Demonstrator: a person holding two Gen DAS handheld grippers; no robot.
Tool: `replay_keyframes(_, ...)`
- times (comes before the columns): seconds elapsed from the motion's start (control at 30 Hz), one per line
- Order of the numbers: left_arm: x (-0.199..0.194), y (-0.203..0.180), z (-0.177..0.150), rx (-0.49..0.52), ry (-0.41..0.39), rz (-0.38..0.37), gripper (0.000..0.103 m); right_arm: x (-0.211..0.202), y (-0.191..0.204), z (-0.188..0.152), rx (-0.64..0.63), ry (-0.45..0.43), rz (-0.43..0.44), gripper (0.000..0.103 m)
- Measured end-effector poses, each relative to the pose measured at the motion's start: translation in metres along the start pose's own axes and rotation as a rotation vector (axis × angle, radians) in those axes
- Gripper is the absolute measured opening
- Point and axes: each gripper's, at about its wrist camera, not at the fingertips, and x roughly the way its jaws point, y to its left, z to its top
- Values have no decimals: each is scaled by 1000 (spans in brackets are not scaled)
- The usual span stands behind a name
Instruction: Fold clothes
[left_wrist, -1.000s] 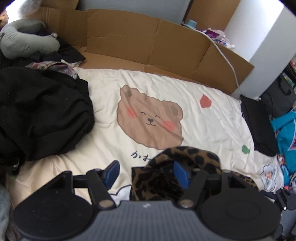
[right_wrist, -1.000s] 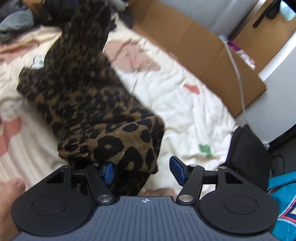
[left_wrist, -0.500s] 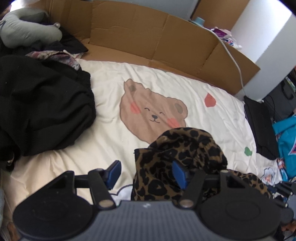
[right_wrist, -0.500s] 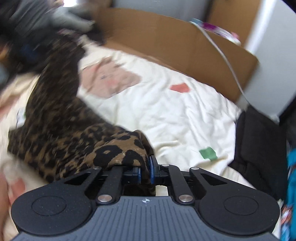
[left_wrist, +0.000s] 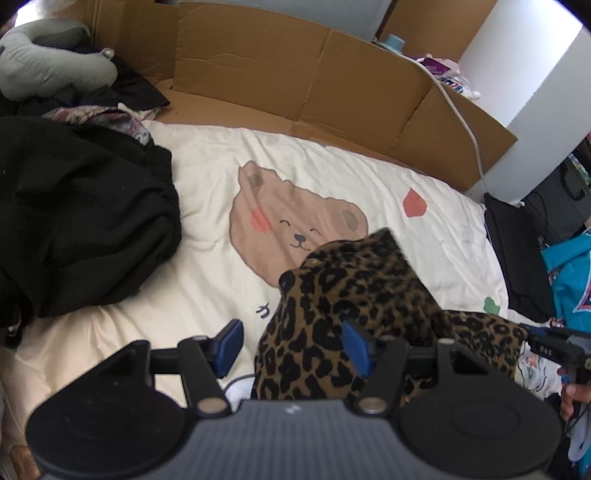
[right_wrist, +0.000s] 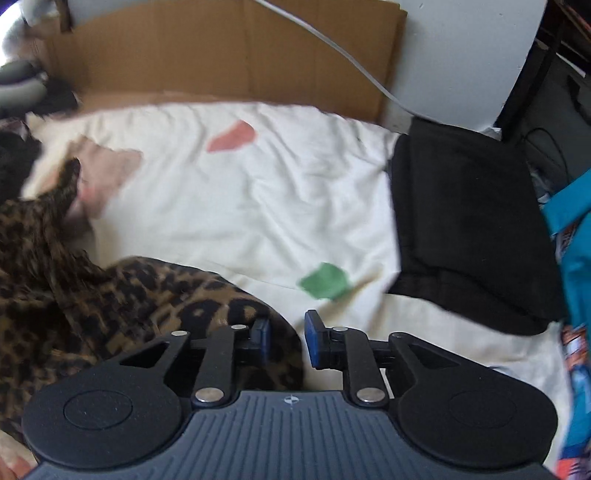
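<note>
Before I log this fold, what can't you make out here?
- Leopard-print garment: near edge hidden behind the left gripper body, left wrist view; kind of garment unclear.
- Right gripper, jaws opening: cloth between them, contact unclear.
- Garment's left part: motion-blurred, right wrist view.
- Teal fabric: cut off by the frame.

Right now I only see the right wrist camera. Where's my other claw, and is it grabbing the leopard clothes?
Observer: The left claw is open. The leopard garment lies at one pad and is not pinched.
Operator: Are there more clothes to fold?
Observer: Yes, a big heap of black clothes sits on the blanket, on the left of the left wrist view.
Operator: What's that blurry brown patch on the blanket?
Observer: It's a smiling bear face printed there. The leopard garment covers its lower edge.
</note>
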Motion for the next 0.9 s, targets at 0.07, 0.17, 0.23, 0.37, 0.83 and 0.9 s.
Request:
replay_keyframes(0.07,-5,-8,8,15,-16,-1,60,3,-9,8,-32,57,37,34)
replay_keyframes(0.17,-13,-22,17,35,-47,-28,60,1,-15,25,-180,151,84,44)
replay_keyframes(0.23,-16,-32,23,56,-51,-55,60,-5,-12,38,-301,211,79,44)
replay_keyframes(0.37,-20,-52,40,75,-71,-26,60,-29,-6,63,-461,222,106,44)
replay_keyframes(0.83,-5,-83,67,71,-72,7,59,-44,8,36,-288,-50,260,49)
replay_keyframes(0.9,0,-79,74,25,-83,21,57,-42,13,20,-305,-68,271,49)
